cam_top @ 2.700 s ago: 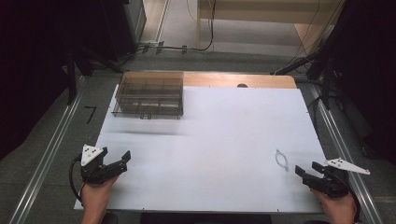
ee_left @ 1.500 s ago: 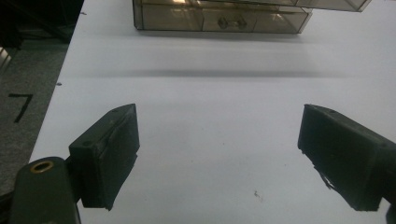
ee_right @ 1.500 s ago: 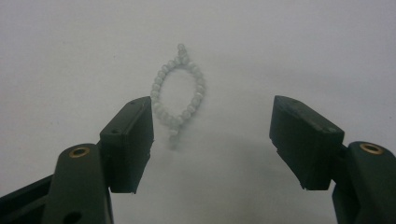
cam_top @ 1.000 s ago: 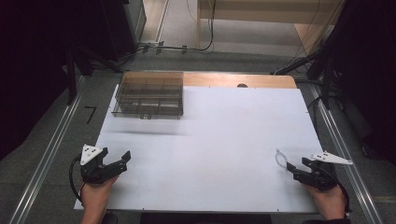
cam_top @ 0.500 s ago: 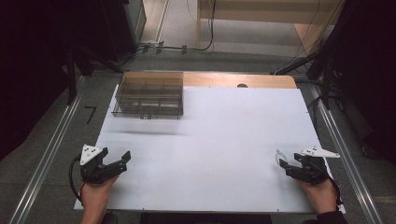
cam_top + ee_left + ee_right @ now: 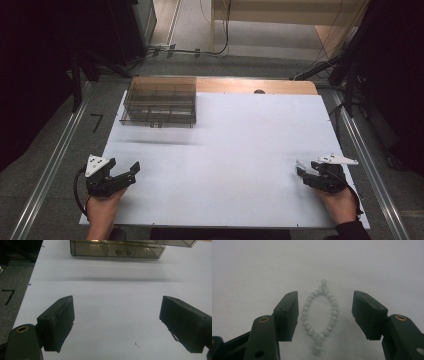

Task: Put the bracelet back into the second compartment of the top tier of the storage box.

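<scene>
The right gripper point(image 6: 303, 171) sits low at the desk's point(image 6: 240, 150) near right corner, jaws apart on either side of a bead bracelet point(image 6: 320, 315) that lies flat on the white surface. In the right gripper view the left jaw stands just beside the loop, perhaps brushing its beads, though the blur leaves that unsure; the right jaw is clearly apart from it. The jaws have just been closing, with the bracelet between them but not yet pressed. From the high view the bracelet point(image 6: 299, 164) shows as a pale sliver at the gripper's tip. The left gripper point(image 6: 129, 172) rests at the near left corner, jaws wide apart over bare white surface, nothing between them. A clear compartment box point(image 6: 159, 102) stands at the far left of the desk, well apart from both grippers; the left gripper view looks toward its front wall point(image 6: 117, 251).
</scene>
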Demonstrator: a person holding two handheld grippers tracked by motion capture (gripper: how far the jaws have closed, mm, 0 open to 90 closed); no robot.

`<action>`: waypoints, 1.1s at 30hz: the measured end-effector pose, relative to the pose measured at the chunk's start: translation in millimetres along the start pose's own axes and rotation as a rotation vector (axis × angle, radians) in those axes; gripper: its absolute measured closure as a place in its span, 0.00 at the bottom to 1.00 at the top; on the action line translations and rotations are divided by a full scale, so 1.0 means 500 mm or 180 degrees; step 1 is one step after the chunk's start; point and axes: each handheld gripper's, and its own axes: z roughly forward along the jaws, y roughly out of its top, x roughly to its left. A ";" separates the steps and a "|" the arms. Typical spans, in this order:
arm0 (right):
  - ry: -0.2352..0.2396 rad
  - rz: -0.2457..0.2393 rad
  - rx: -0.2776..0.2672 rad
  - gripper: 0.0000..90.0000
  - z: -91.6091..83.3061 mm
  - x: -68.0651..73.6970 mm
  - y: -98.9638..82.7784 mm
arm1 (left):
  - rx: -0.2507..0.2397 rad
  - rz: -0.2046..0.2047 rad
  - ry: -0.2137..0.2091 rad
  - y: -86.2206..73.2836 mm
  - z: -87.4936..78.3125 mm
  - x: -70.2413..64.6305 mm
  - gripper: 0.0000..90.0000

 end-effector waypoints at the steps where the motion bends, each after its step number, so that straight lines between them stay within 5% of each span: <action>1: -0.0002 0.0000 0.0007 0.42 0.001 0.000 0.001 | -0.0001 -0.0001 0.0000 0.000 0.000 0.000 0.14; 18: -0.0078 0.0120 0.0030 0.52 0.030 -0.003 0.022 | 0.0001 -0.0020 -0.0017 0.000 0.001 0.000 0.14; 33: -0.0087 0.0129 0.0053 0.77 0.050 0.002 0.042 | 0.0007 -0.0032 -0.0026 0.000 0.001 0.001 0.15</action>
